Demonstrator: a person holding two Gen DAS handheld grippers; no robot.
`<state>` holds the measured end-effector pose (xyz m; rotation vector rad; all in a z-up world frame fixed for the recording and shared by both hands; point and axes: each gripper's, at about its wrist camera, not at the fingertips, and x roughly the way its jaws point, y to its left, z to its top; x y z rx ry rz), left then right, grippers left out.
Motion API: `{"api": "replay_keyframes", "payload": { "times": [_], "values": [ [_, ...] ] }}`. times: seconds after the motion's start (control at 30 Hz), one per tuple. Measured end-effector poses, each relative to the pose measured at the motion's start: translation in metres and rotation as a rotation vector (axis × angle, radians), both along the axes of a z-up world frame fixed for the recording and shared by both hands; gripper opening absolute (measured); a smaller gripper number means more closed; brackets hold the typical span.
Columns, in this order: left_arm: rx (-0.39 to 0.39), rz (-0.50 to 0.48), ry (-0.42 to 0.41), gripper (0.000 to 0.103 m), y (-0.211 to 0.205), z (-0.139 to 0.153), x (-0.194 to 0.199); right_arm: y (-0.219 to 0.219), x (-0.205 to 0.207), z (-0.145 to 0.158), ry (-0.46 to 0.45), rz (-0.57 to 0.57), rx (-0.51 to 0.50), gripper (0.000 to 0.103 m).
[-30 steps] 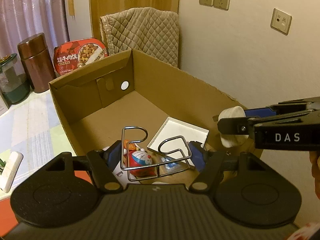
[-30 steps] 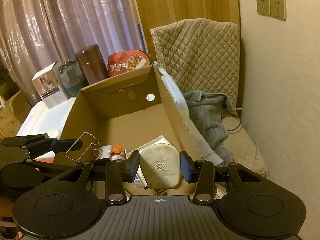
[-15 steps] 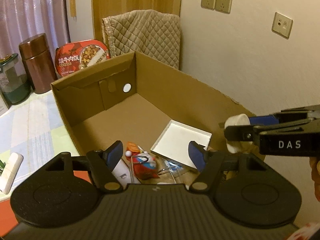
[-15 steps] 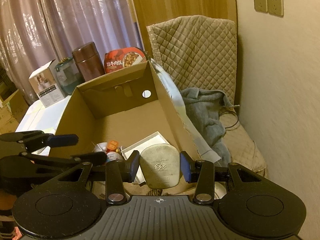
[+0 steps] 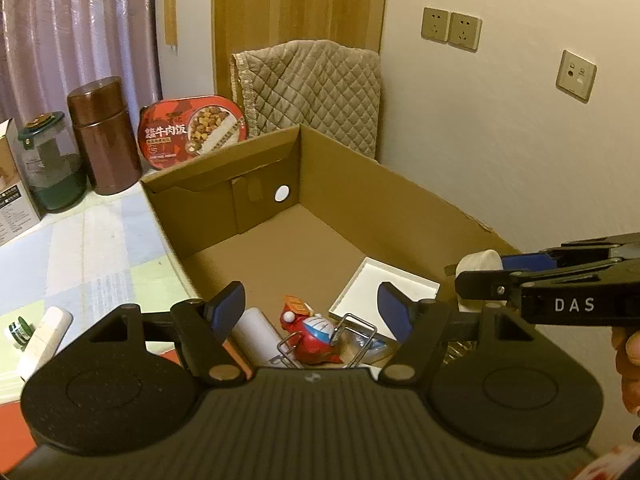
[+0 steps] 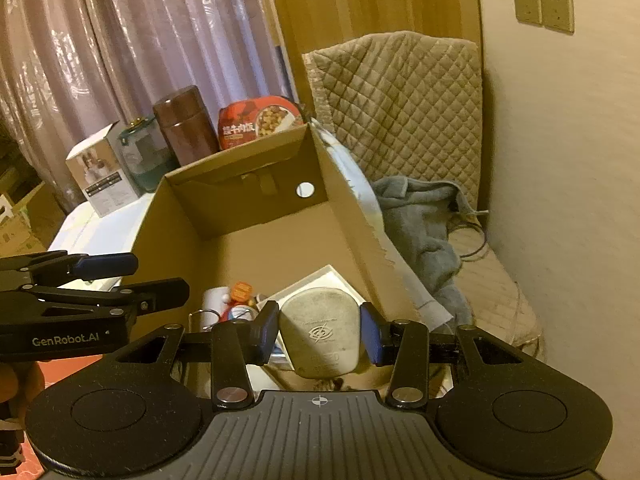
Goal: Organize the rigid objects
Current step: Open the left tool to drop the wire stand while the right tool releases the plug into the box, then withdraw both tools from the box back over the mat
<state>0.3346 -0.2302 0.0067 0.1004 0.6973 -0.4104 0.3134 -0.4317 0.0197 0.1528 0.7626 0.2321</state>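
An open cardboard box [image 5: 360,204] [image 6: 240,204] holds a white tray [image 5: 384,292] [image 6: 316,280], a red and blue toy figure [image 5: 318,334], a white cylinder [image 5: 256,336] and a wire rack [image 5: 354,330], which lies against the toy. My left gripper [image 5: 311,306] [image 6: 156,280] hovers open above the box's near end with nothing between its fingers. In the right wrist view my right gripper [image 6: 320,332] is shut on a pale grey rounded cartridge [image 6: 320,336] [image 5: 480,264], held over the box's near right corner.
Behind the box stand a red instant-rice bowl [image 5: 190,132], a brown canister [image 5: 104,136], a green-lidded glass jar [image 5: 52,164] and a white carton [image 6: 100,176]. A quilted chair [image 6: 400,100] with a grey cloth [image 6: 420,224] sits right of the box. A white bar [image 5: 44,340] lies on the table.
The wire rack that sat between my left gripper's fingers a second ago now lies in the box. The left gripper has drawn back and up. The right gripper has barely moved.
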Motion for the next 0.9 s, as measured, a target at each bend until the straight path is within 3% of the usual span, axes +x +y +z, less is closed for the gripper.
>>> {"api": "replay_keyframes", "payload": {
  "times": [0.17, 0.23, 0.3, 0.9],
  "values": [
    [-0.006, 0.01, -0.005, 0.069, 0.008, 0.002, -0.004, 0.004, 0.003, 0.003, -0.013, 0.014, 0.049, 0.041],
    [-0.012, 0.018, -0.008, 0.069, 0.013, 0.004, -0.006, 0.004, 0.004, 0.007, -0.015, -0.002, 0.047, 0.054],
    [-0.017, 0.027, -0.013, 0.069, 0.018, 0.006, -0.01, 0.004, 0.002, 0.011, -0.027, -0.012, 0.061, 0.057],
    [-0.031, 0.162, -0.054, 0.069, 0.107, 0.038, -0.062, 0.049, -0.037, 0.062, -0.112, 0.042, 0.065, 0.061]
  ]
}}
